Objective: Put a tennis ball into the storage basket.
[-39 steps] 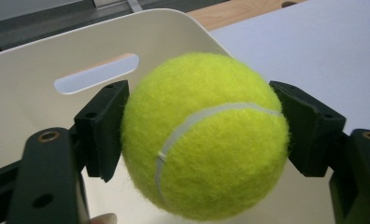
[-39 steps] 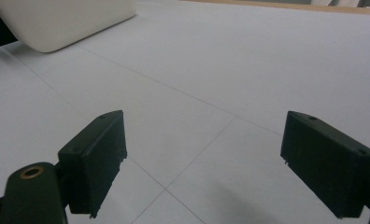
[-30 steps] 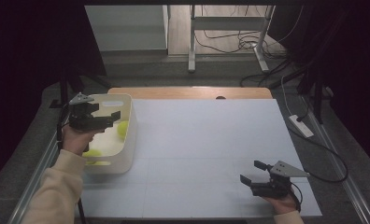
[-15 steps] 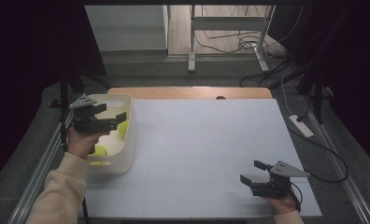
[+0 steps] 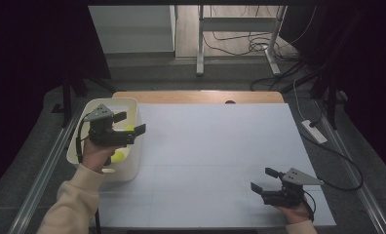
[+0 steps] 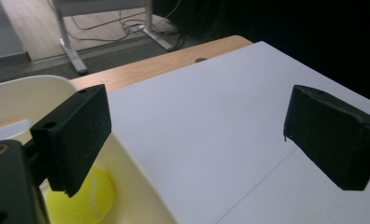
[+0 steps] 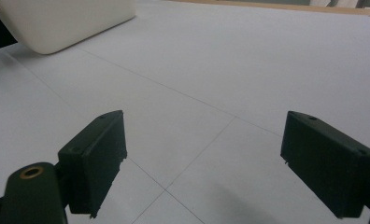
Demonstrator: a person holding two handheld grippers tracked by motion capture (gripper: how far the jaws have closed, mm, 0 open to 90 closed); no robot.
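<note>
While both tools (image 5: 130, 123) (image 5: 264, 179) gape: two balls (image 5: 118, 156) (binned).

Jaws stand wide with nothing between them; a yellow tennis ball (image 6: 82, 200) (at seven o'clock) lies in the cream tub (image 6: 136, 196).

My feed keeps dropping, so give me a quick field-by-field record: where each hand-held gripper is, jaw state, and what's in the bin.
left hand-held gripper: above the bin's right wall, jaws apart, just been closing slightly, nothing between them
right hand-held gripper: low over the white sheet, near-right corner, jaws open, nothing between them
bin: cream tub at the sheet's left edge, upright
tennis balls: yellow, inside the bin; exact count unclear
white sheet: covers the table, bare in the middle
table: wooden edge visible at the far side
</note>
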